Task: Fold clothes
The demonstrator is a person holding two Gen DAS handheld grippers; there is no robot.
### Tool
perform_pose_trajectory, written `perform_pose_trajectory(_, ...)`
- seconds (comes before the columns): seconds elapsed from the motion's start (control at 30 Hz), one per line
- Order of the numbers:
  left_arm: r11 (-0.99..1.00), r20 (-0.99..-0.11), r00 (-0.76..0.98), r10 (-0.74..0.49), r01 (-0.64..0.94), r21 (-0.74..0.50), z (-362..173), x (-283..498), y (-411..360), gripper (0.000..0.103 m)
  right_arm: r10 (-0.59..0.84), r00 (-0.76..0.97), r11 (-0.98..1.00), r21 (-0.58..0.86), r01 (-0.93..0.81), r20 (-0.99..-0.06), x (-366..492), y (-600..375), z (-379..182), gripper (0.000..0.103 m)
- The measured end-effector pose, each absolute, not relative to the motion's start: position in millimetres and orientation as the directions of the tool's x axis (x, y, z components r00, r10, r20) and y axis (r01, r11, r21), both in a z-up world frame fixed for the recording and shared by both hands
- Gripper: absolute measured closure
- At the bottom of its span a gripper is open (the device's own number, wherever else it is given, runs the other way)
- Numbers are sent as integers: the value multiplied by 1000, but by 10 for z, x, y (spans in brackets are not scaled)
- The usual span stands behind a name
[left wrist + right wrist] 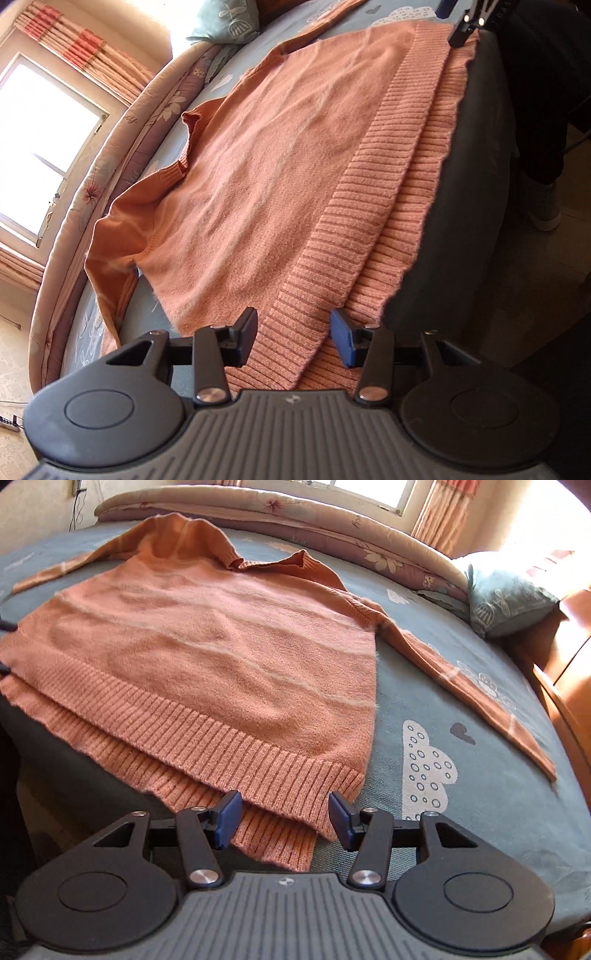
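An orange knit sweater (258,166) (207,646) lies spread flat on the bed, its ribbed hem toward the near edge and one sleeve (480,701) stretched out to the right. My left gripper (294,325) stands open over one corner of the hem, with the ribbed band lying loose between its fingers. At the other hem corner my right gripper (284,805) is open too, the cloth flat under it and not pinched. In the left wrist view the right gripper (465,26) shows at the far end of the hem.
The bed has a blue-grey sheet (461,757) with cloud prints. A rolled floral quilt (295,517) and a teal pillow (506,594) lie along the far side. A wooden bed frame (569,672) is at right. A person's dark trouser leg (539,92) stands beside the bed.
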State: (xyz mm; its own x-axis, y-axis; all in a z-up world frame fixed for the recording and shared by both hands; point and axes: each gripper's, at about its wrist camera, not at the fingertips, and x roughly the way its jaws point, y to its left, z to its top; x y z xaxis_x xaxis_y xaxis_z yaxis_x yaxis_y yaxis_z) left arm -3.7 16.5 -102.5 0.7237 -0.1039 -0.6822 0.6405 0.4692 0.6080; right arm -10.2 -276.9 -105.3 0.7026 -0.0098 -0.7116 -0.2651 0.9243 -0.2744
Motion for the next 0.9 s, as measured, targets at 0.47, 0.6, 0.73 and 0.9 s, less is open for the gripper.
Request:
perform_pose_trajectory(0.47,681,-793,602,-95,620,389,-887,91,427,78,12,696,953,-202,-225,-718,-90,-2873,-1058,43)
perform_pose_trajectory(0.6,681,-731,672,-114,589,435,-622,102,435,78,21,683,969,-154,-195,-730,-52,-2907,-1014,38)
perform_pose_trajectory(0.73,744,-677,716,-169,543,389,-457,463,429,59,42,704,976,-122,-181,-709,-70,-2874,-888,33)
perform_pose_trajectory(0.9,877,-685,700,-202,441,191,-536,1201,539,59,62,727,973,-121,-196,-684,-139,-2773,-753,30)
